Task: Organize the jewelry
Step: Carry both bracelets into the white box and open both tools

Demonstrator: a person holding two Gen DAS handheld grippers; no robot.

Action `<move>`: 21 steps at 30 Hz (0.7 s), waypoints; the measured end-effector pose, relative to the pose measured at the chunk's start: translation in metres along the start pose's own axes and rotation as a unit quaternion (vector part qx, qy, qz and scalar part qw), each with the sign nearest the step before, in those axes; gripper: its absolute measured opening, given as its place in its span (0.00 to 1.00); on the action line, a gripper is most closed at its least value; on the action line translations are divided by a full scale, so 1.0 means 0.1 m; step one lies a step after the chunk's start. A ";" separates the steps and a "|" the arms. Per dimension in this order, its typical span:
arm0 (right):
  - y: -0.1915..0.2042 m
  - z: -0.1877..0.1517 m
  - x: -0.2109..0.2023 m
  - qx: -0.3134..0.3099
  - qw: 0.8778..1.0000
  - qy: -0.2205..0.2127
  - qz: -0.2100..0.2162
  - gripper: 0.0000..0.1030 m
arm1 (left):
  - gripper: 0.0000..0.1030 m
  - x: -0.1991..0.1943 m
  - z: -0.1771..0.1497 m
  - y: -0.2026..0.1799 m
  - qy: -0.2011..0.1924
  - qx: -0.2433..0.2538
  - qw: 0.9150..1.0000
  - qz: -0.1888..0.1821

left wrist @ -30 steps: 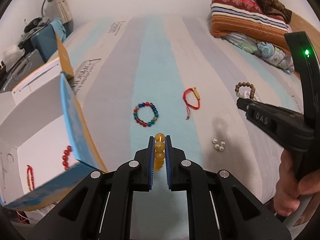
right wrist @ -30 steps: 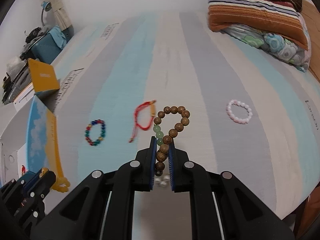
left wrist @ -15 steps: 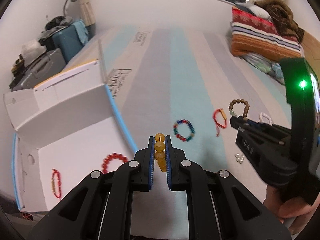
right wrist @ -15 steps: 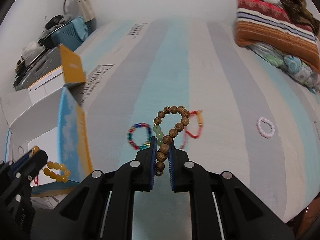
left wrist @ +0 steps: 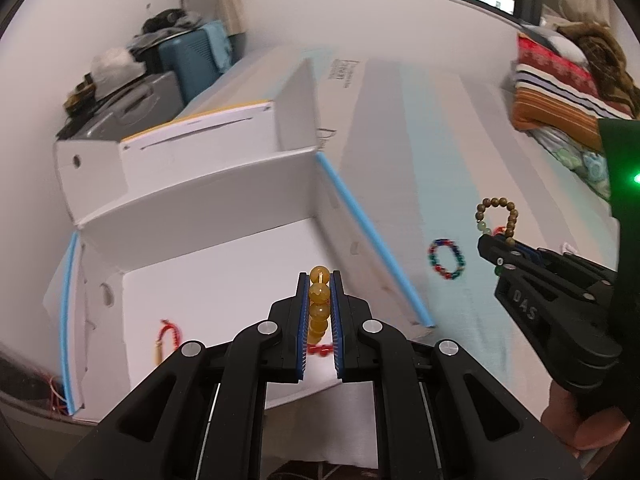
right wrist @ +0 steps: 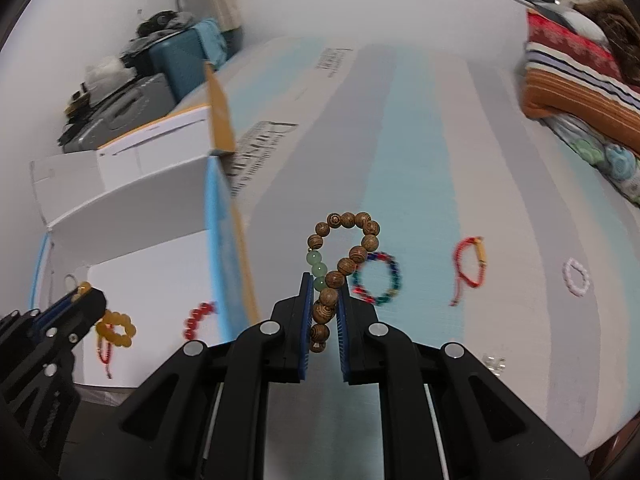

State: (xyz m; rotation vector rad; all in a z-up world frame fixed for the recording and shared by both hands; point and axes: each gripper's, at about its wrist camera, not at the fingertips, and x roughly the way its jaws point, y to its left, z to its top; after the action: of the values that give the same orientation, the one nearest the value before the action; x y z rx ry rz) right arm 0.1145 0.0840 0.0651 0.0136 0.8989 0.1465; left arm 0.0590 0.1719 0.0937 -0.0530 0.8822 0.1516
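Note:
My left gripper (left wrist: pixel 319 278) is shut on an amber bead bracelet (left wrist: pixel 319 300) and hangs over the floor of the open white box (left wrist: pixel 208 276). In the box lie a red cord bracelet (left wrist: pixel 166 334) and red beads (right wrist: pixel 198 318). My right gripper (right wrist: pixel 324 282) is shut on a wooden bead bracelet (right wrist: pixel 348 236) with a few green beads, above the striped bedcover just right of the box's blue wall (right wrist: pixel 220 240). On the cover lie a multicoloured bracelet (right wrist: pixel 378 278), a red cord bracelet (right wrist: pixel 470 268), a white pearl bracelet (right wrist: pixel 576 277) and small silver beads (right wrist: pixel 494 362).
Folded striped blankets and a floral pillow (right wrist: pixel 580 92) are piled at the far right of the bed. A teal suitcase (left wrist: pixel 192 56) and grey cases with clutter stand beyond the box on the left. The box's tall flaps (left wrist: pixel 296 108) rise at its far side.
Both grippers have swung left with their bracelets. The left one now sits over the inside of the white box; the right one has passed the red cord and multicoloured bracelets.

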 end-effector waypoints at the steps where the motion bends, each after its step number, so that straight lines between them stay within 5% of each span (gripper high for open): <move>1: 0.08 0.00 -0.01 -0.006 1.000 -0.003 0.007 0.10 | 0.09 -0.01 -0.01 0.09 -0.001 -0.005 1.000 0.005; 21: 1.17 -0.11 0.21 -0.083 0.994 0.017 0.062 0.10 | 0.09 0.14 -0.33 1.11 0.032 -0.075 0.995 0.057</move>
State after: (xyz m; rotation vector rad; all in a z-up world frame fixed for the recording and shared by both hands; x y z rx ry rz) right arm 0.1050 0.2021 0.0503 -0.0869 0.9170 0.3379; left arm 0.0256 0.2793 0.0637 -0.1487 0.9367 0.3250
